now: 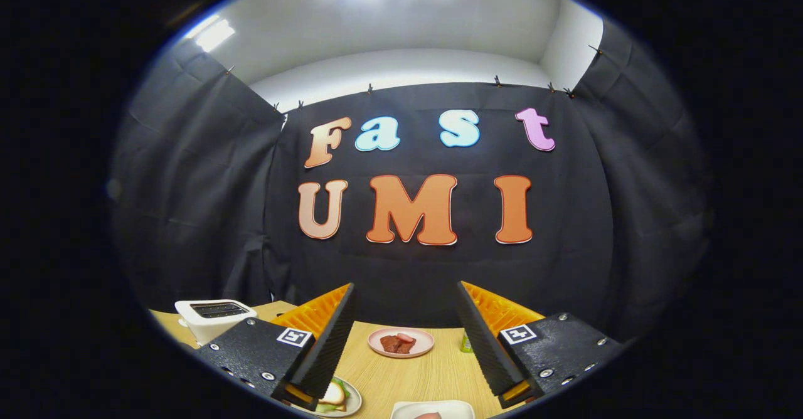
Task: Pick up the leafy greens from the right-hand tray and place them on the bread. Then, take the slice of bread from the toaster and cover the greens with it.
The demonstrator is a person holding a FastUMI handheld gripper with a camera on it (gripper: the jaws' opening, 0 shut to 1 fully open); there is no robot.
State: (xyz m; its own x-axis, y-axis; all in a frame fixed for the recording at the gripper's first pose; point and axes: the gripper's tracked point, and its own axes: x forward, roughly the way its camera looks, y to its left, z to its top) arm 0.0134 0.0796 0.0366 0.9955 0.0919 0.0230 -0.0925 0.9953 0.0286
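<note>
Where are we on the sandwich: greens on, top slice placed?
The plate by the left finger carries bread with some green under a bread slice, so greens and cover look placed, though it is partly hidden. The toaster shows dark slots; I cannot tell if a slice remains. The hand-held gripper is open, holding nothing, above the table, pink plate beyond. Little seems left.

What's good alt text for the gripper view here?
The gripper is open and holds nothing, its fingers spread above a wooden table. Between them, farther off, a pink plate holds reddish meat slices; a white toaster stands beyond the left finger, and a plate with bread lies below it.
</note>
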